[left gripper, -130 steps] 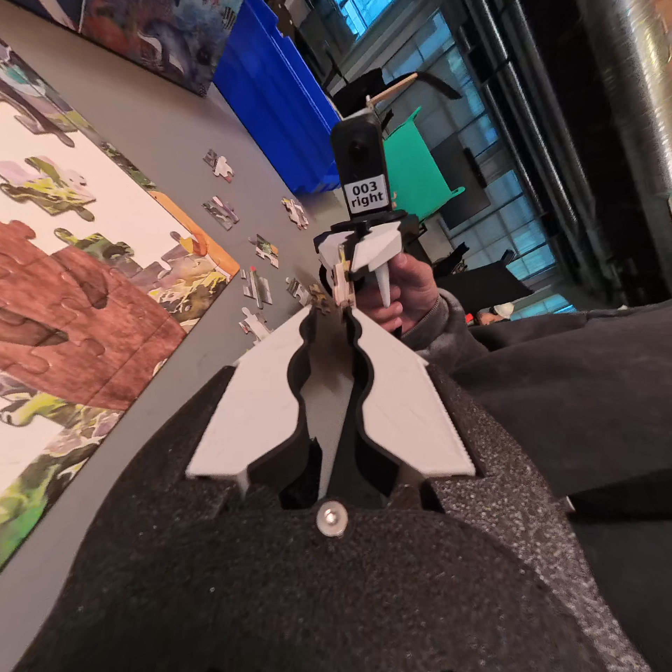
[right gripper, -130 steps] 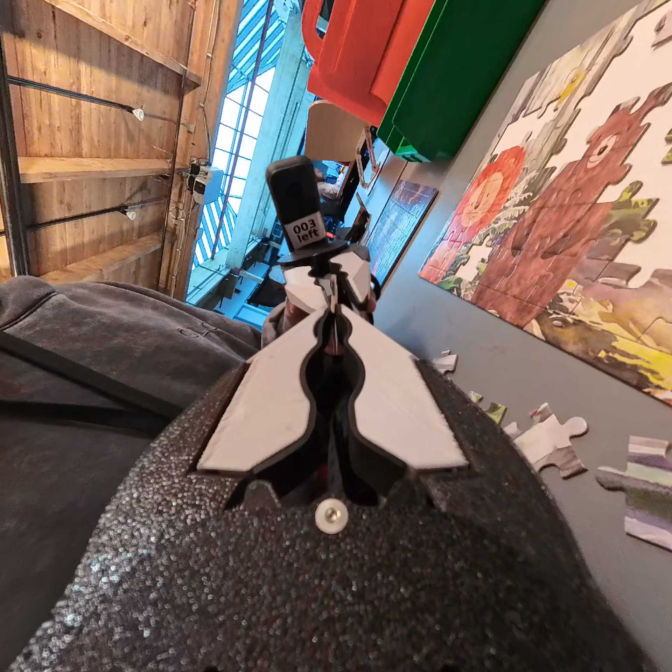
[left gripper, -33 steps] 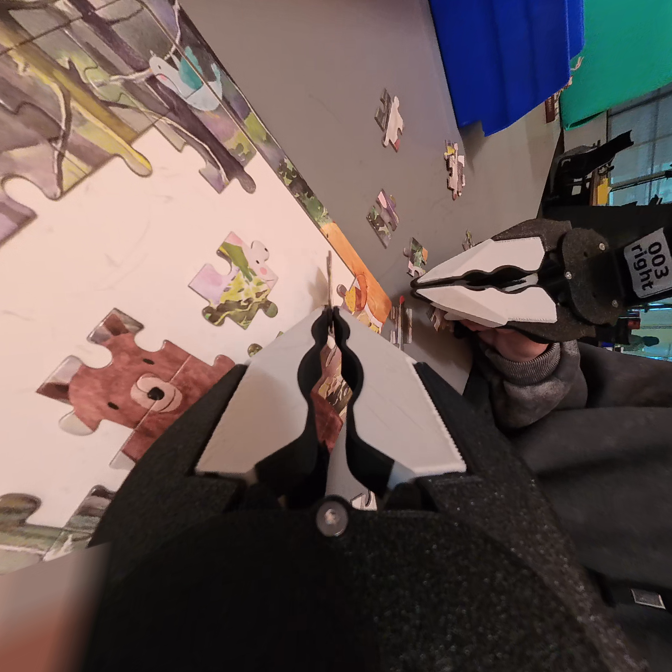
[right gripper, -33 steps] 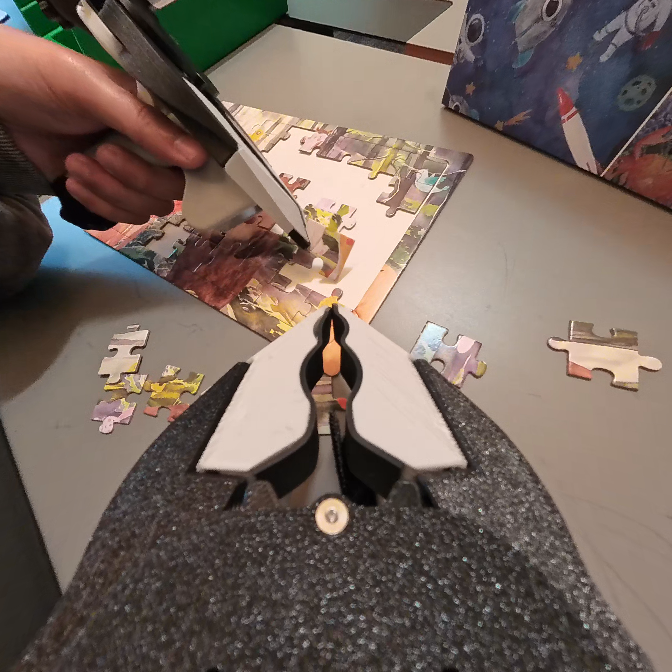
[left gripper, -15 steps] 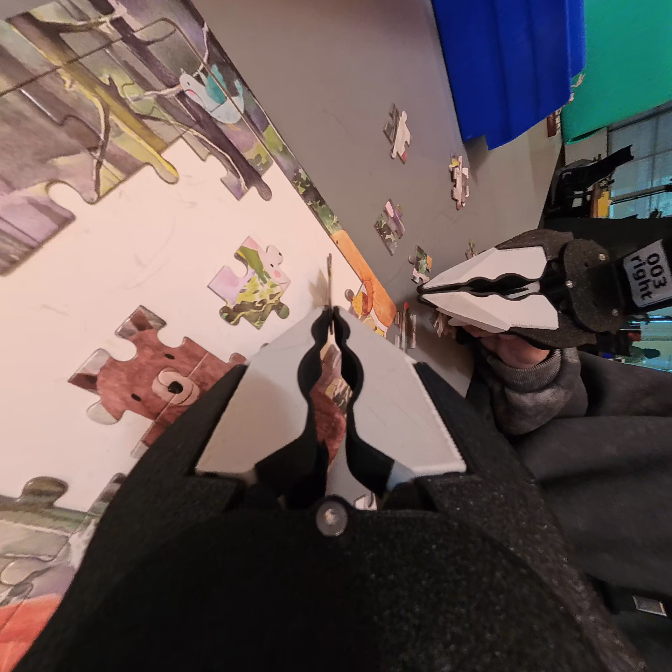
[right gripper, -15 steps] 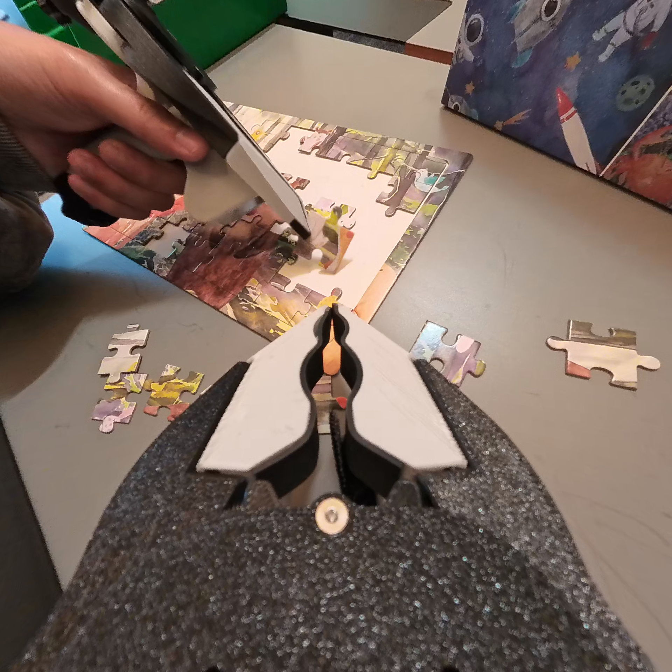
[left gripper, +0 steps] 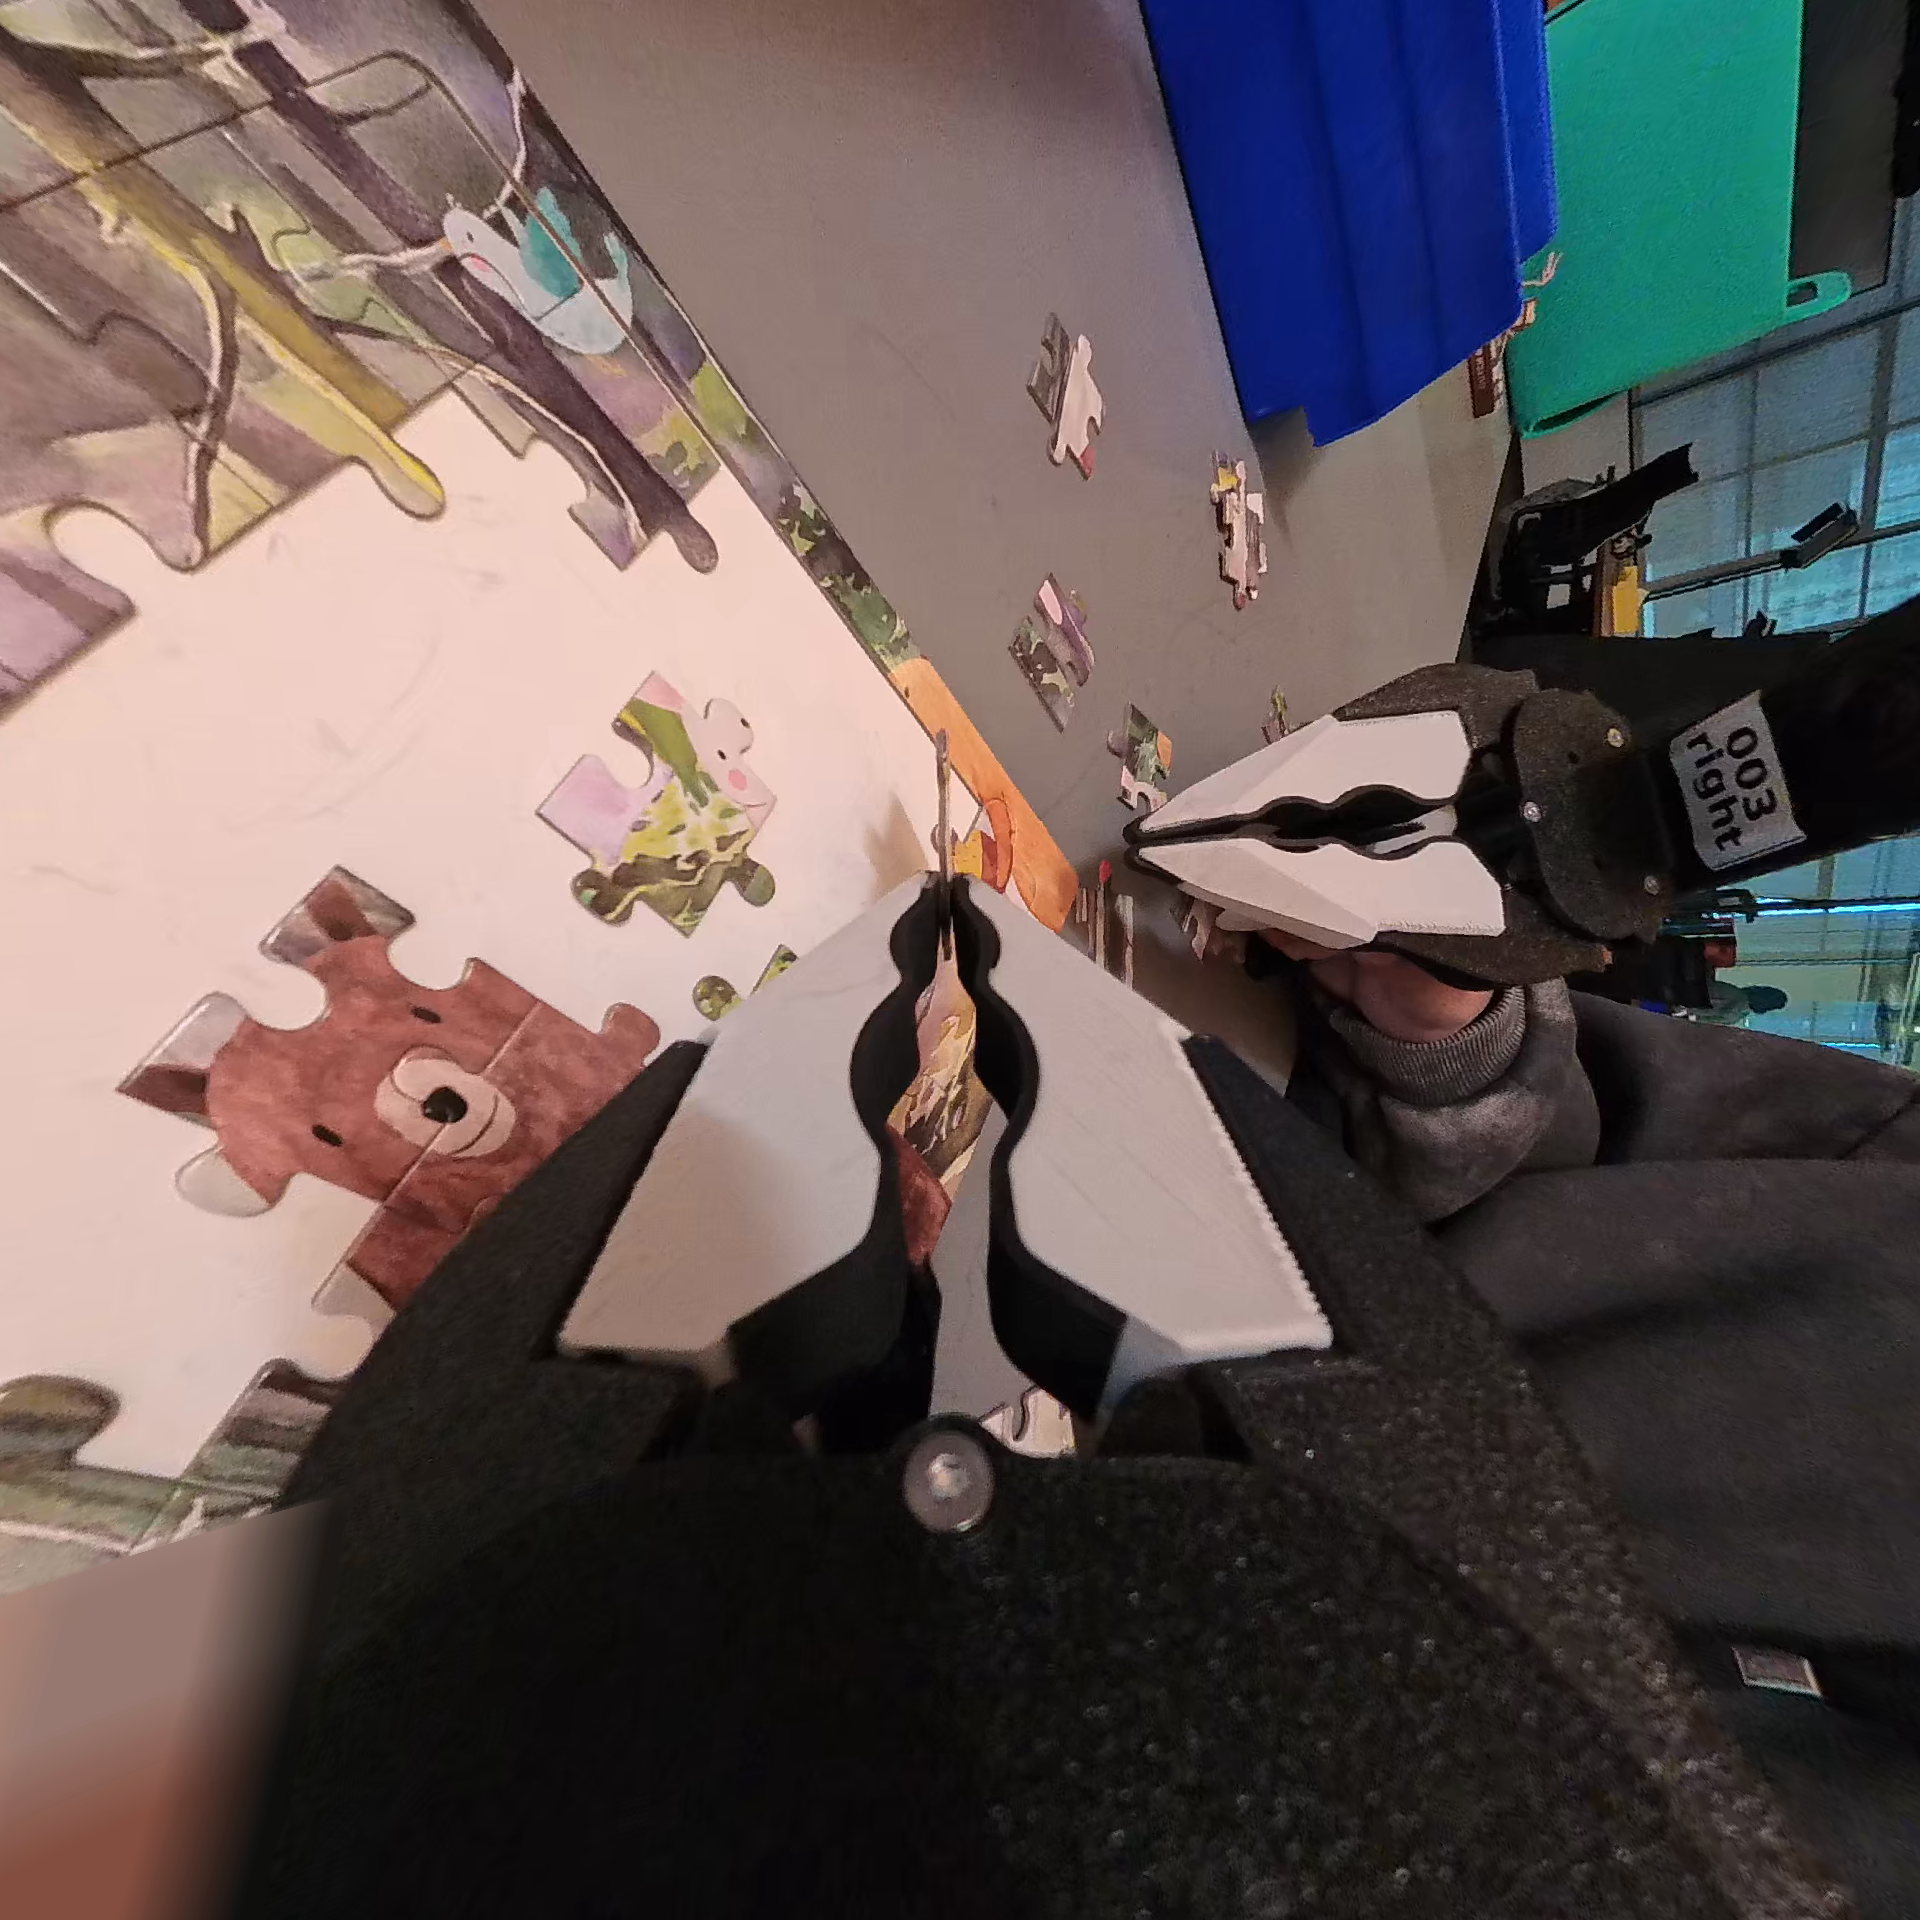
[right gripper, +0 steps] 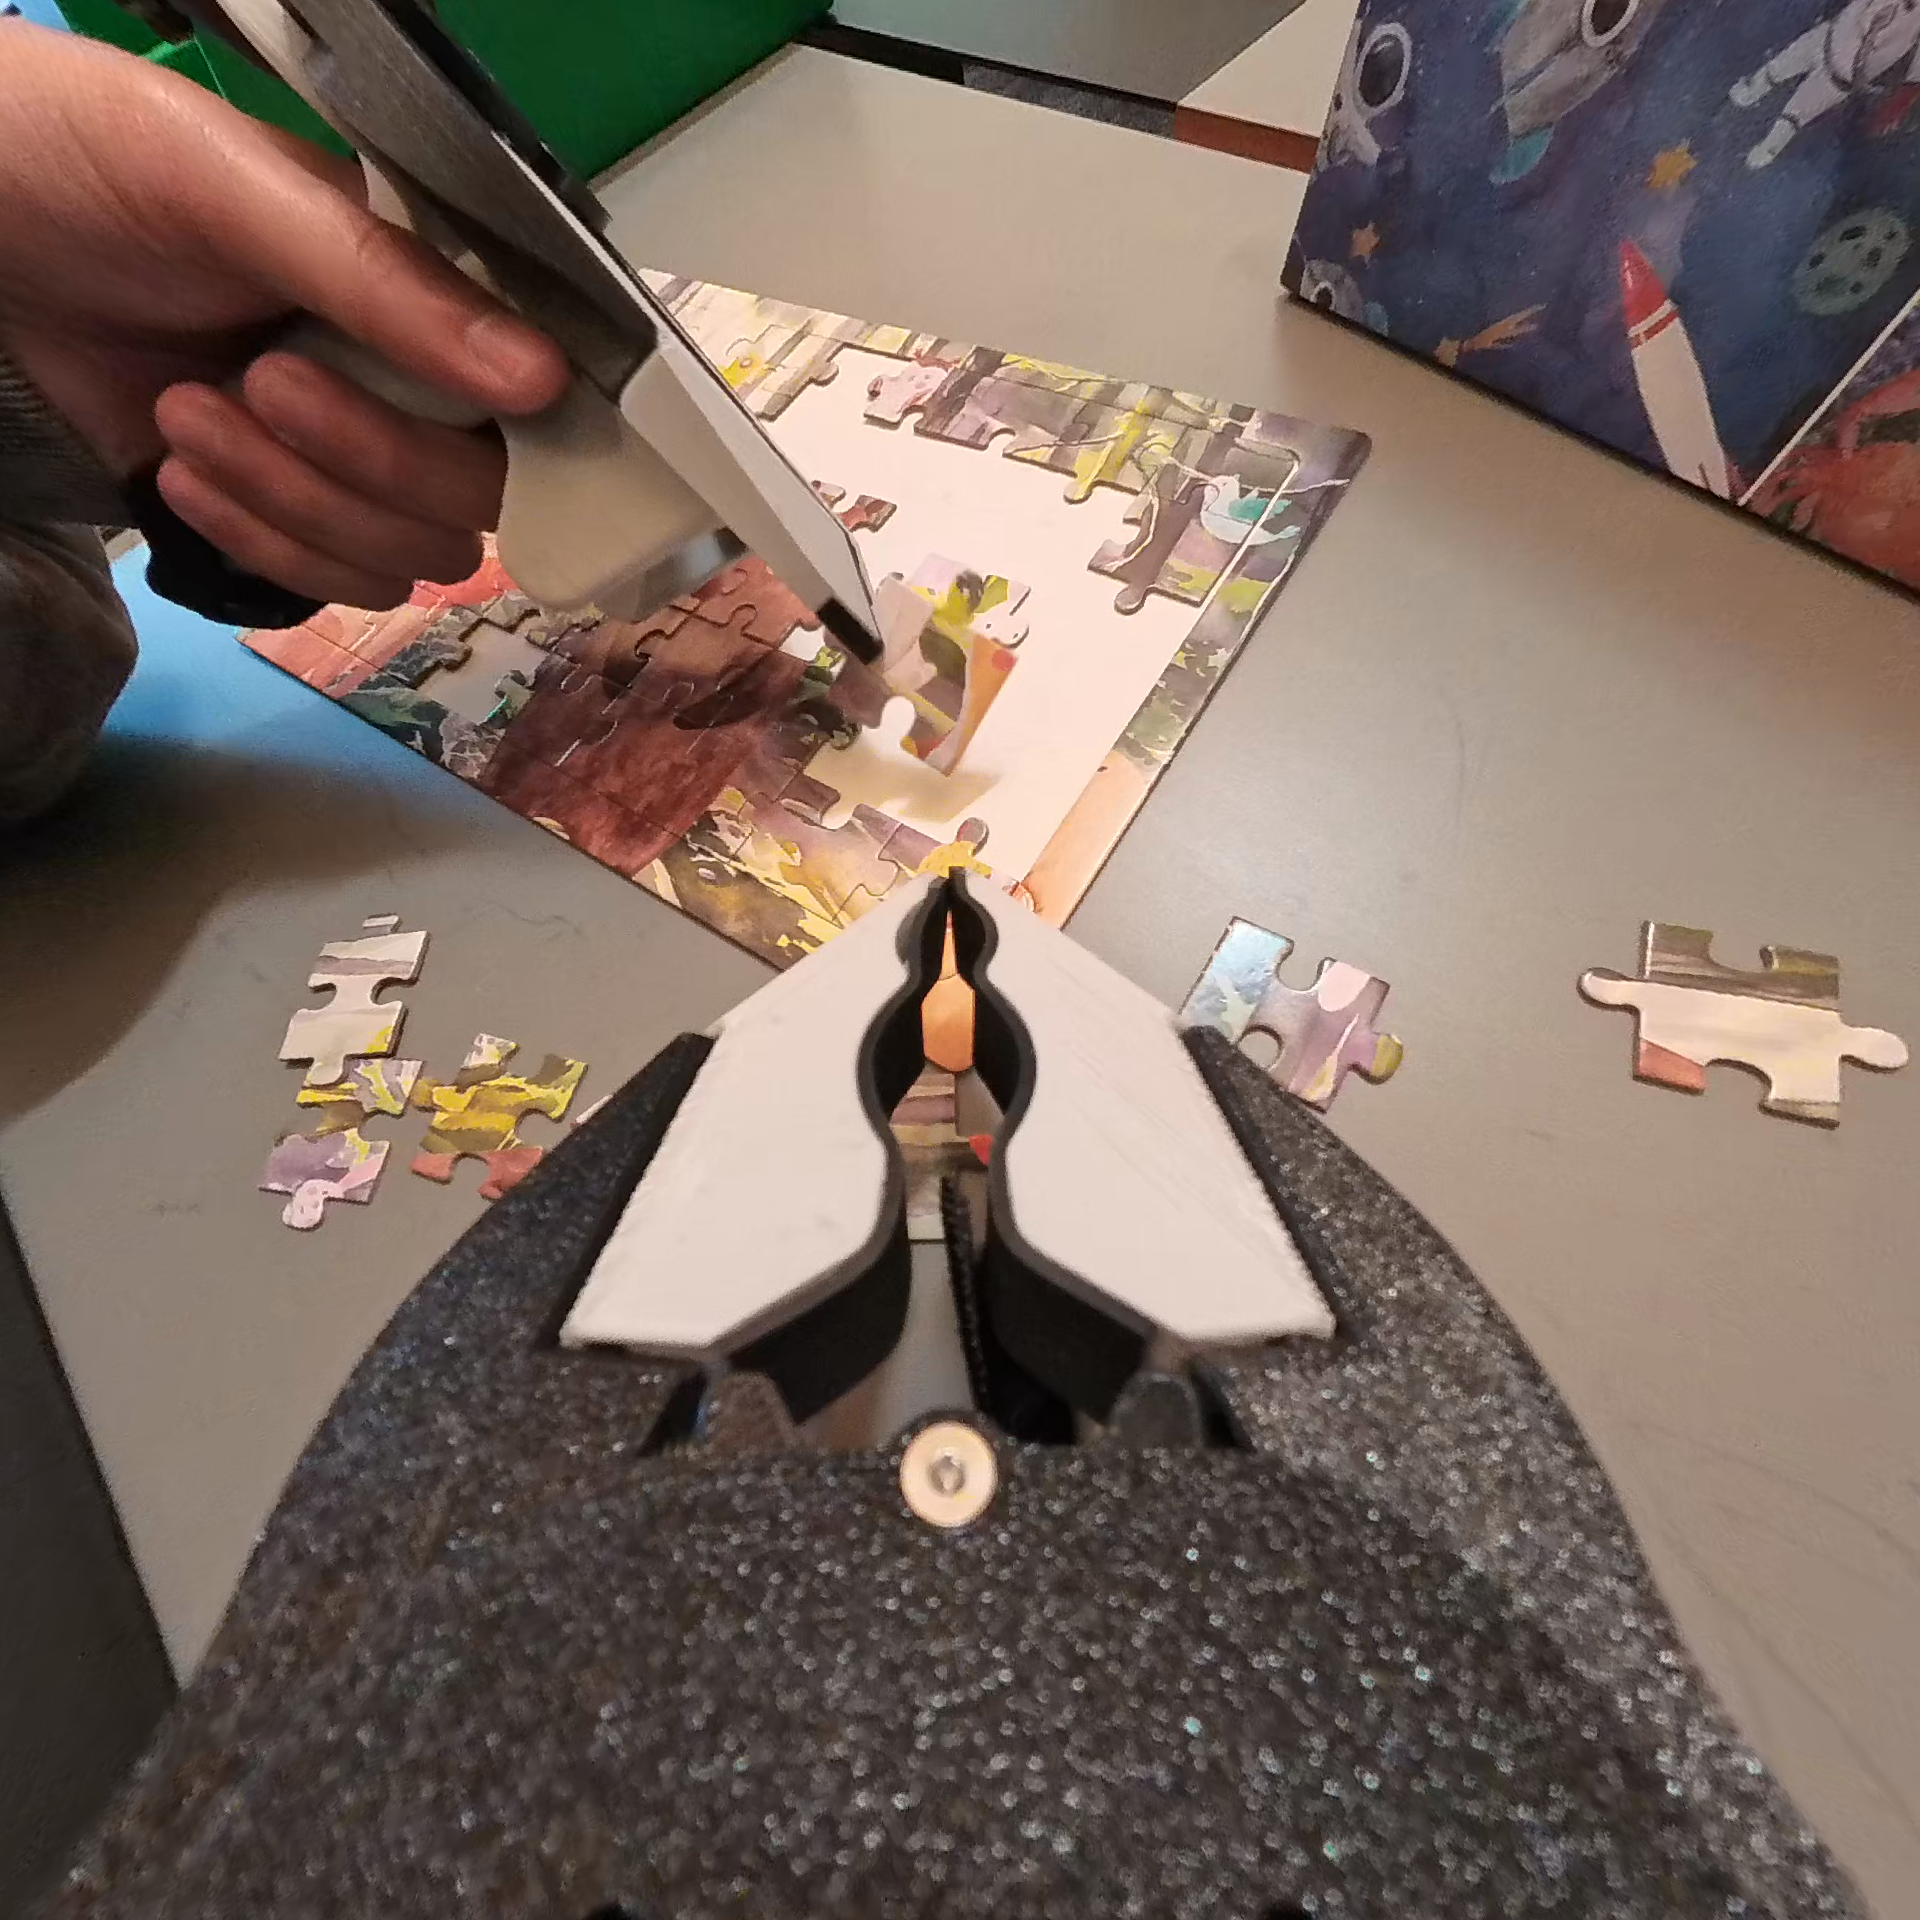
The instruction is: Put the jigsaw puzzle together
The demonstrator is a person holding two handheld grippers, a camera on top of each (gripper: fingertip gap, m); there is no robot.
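My left gripper point(left gripper: 943, 883) is shut on a jigsaw piece point(left gripper: 943, 805) that I see edge-on here. In the right wrist view the left gripper point(right gripper: 854, 636) holds this piece point(right gripper: 956, 675) upright, just above the bare white part of the puzzle board point(right gripper: 1091, 561). The board point(left gripper: 364, 675) has a finished brown bear area, a bear head piece point(left gripper: 395, 1091) and a single piece point(left gripper: 675, 821) lying in the white gap. My right gripper point(right gripper: 951, 883) is shut and empty, near the board's front corner; it also shows in the left wrist view point(left gripper: 1132, 836).
Loose pieces lie on the grey table: two to the right point(right gripper: 1294, 1023) point(right gripper: 1745, 1023) and a cluster to the left point(right gripper: 416, 1101). A space-themed box point(right gripper: 1662, 239) stands at the back right, a green bin point(right gripper: 623, 62) behind the board, a blue bin point(left gripper: 1351, 208) farther off. My right fingertips sit around 6 cm from my left ones.
4.3 s ago both grippers met tip to tip off the table. Now the left one holds the piece over the board. In the last second the piece drifted slightly farther over the white area.
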